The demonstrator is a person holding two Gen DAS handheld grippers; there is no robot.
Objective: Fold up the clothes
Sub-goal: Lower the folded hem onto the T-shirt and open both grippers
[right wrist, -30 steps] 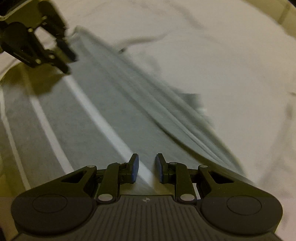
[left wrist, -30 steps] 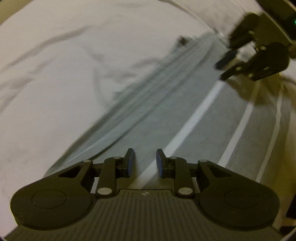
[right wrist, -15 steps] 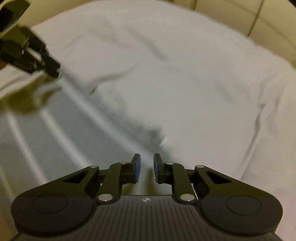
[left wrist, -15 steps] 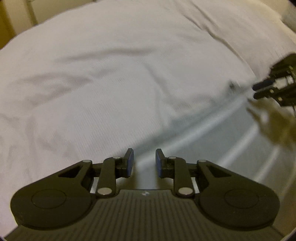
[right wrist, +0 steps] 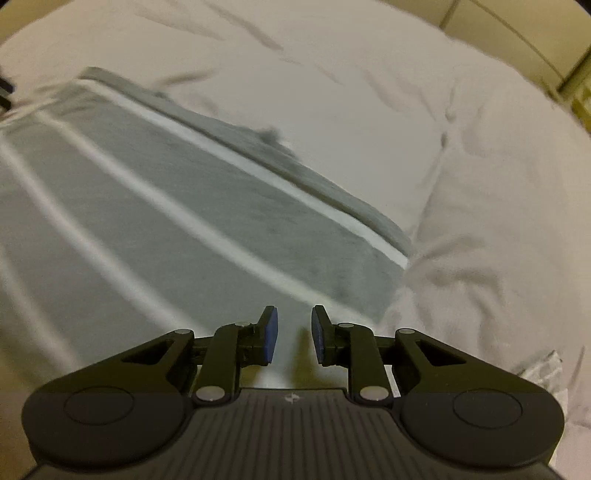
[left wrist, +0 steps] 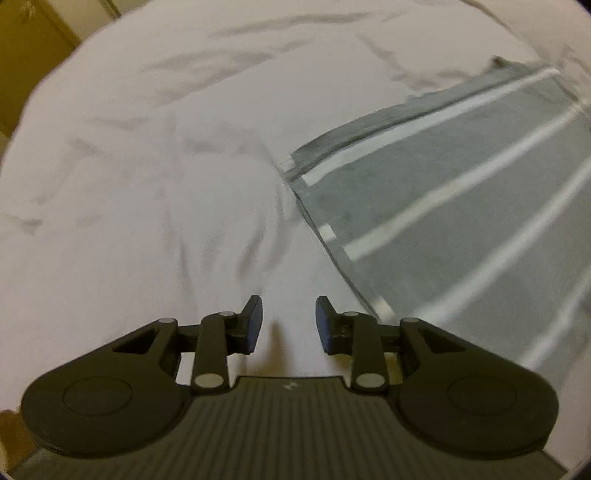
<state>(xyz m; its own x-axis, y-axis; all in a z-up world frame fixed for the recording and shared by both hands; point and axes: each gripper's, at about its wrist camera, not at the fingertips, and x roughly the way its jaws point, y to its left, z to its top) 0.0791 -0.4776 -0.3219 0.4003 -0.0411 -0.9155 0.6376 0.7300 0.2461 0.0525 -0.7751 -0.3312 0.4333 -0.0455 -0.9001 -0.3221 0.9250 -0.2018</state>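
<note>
A grey garment with white stripes (left wrist: 461, 206) lies flat on the white bed sheet and fills the right side of the left wrist view. My left gripper (left wrist: 289, 314) hovers over bare sheet just left of the garment's near edge. It is open, with nothing between its blue pads. In the right wrist view the same garment (right wrist: 166, 221) spreads across the left and middle, with a doubled edge along its far side. My right gripper (right wrist: 294, 321) is open and empty above the garment's near right corner.
The wrinkled white sheet (left wrist: 147, 166) covers the bed all around the garment. Brown furniture (left wrist: 33, 48) shows past the bed's far left edge. A beige panelled wall (right wrist: 517, 33) stands beyond the bed at the upper right. A crumpled white patch (right wrist: 546, 369) lies at the lower right.
Both grippers have drawn back and swung outward from over the garment. The left one is now over bare sheet with its jaws wider apart. Neither view shows the other gripper clearly any more.
</note>
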